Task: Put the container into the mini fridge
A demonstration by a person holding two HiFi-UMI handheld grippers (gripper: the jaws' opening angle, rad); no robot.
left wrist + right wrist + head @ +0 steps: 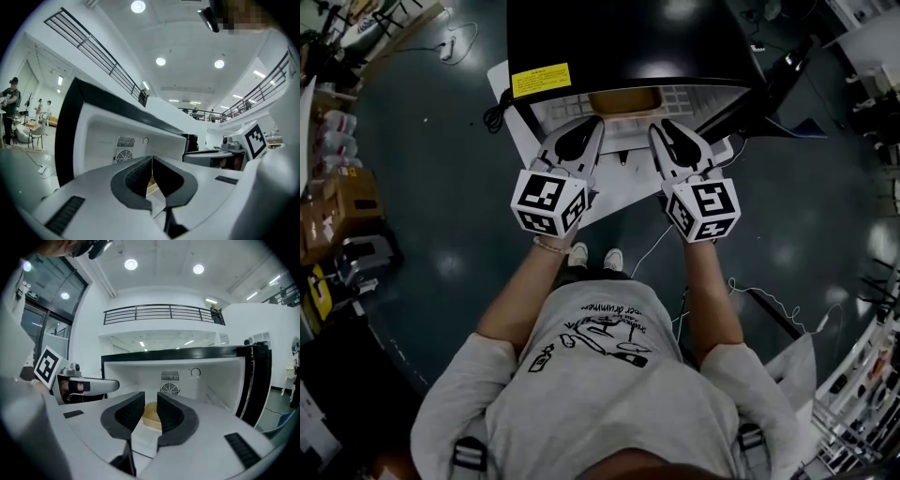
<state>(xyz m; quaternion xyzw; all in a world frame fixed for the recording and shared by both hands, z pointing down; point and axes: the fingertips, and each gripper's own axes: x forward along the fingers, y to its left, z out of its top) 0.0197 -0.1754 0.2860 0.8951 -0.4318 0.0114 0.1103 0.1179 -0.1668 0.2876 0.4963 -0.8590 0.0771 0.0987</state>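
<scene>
Container (625, 100) sits inside the fridge (628, 37), dead ahead of both grippers and seemingly nearer the right gripper (659, 127), whose jaws stand apart and empty. The left gripper (595, 122) has its jaws closed on nothing.

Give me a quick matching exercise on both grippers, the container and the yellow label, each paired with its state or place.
Things:
1. left gripper
2. right gripper
3. container
4. yellow label

States or places:
A. on the black top of the mini fridge
B. jaws apart, nothing gripped
C. jaws together, nothing between them
D. inside the open mini fridge

Pairs: 1-C, 2-B, 3-D, 4-A
</scene>
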